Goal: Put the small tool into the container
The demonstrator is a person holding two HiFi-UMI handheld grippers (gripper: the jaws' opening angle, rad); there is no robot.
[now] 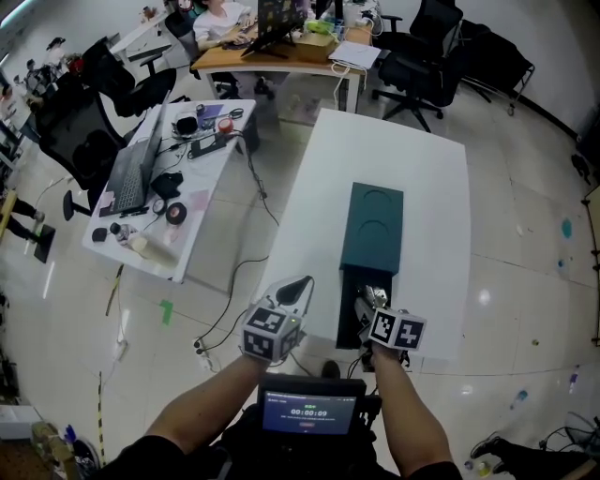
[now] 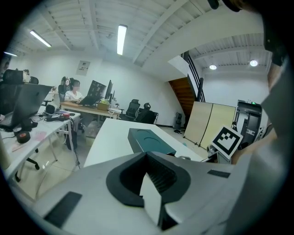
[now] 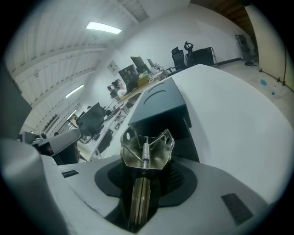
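Where the white table (image 1: pixel 427 178) runs away from us in the head view, we see the container (image 1: pixel 375 225) lying lengthwise on it: a long dark teal box with two shallow round hollows in its top. Its near end stands open and dark inside. The right gripper (image 1: pixel 368 305) hangs at that open end, and its jaws are clamped on the small tool (image 3: pixel 147 149). This is a shiny metal piece with a coiled spring down its middle. Its flat handles are pinched between the black pads, and its wider head juts out past the jaw tips toward the dark opening. We cannot tell whether the tool touches the box.

The left gripper (image 1: pixel 292 292) sits just beside the table's left edge, apart from the container. In its own view the jaws meet at the tips and hold nothing. Beyond them we see the table, the teal box and the right gripper's marker cube (image 2: pixel 226 140).

On the floor to the left stands a second desk (image 1: pixel 202 211) with a laptop (image 1: pixel 131 173), cables and small items on it. Black office chairs (image 1: pixel 84 131) are near it, and at the far wooden desk (image 1: pixel 281 56) a person (image 1: pixel 220 21) sits working. At our chest a small screen (image 1: pixel 309 412) glows.
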